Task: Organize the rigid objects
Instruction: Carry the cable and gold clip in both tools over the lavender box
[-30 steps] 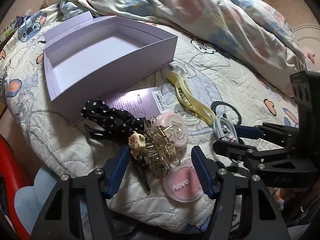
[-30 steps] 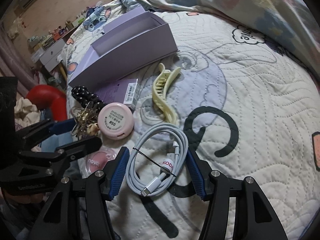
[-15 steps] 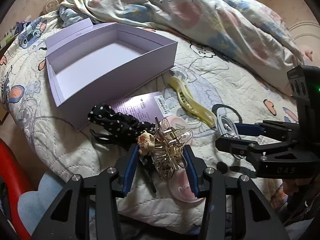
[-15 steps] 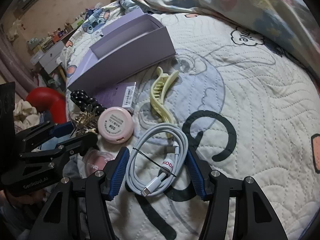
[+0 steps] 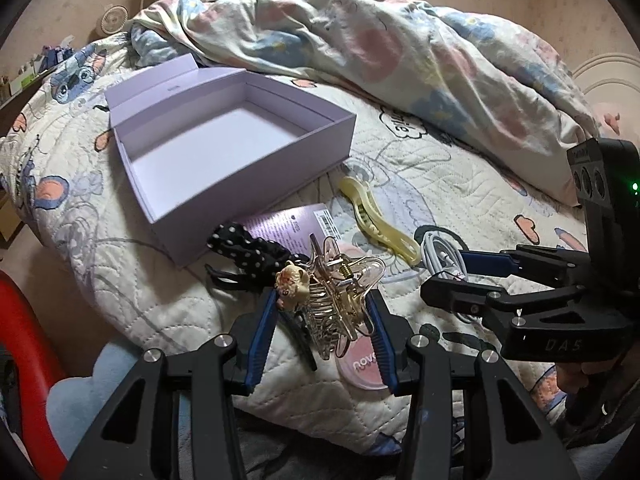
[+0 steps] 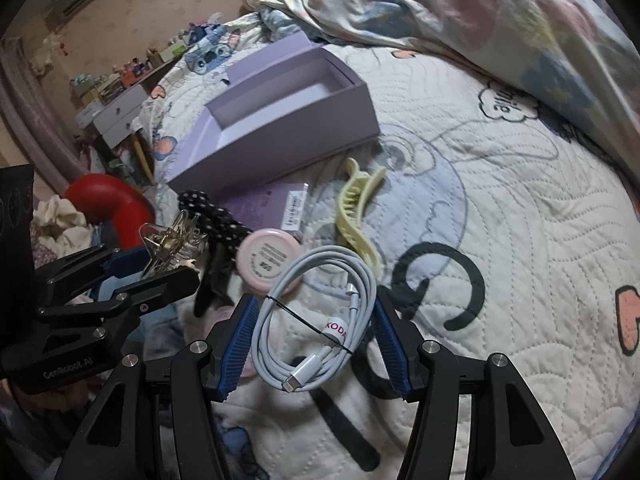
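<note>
Lifted since earlier: left gripper (image 5: 322, 312) w/ gold claw clip (image 5: 340, 300), clip's lower teeth hidden.

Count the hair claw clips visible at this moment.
2. The clear claw clip with gold teeth is held between the left gripper pads. The yellow claw clip lies on the quilt beside the purple box. Others may be hidden.
</note>
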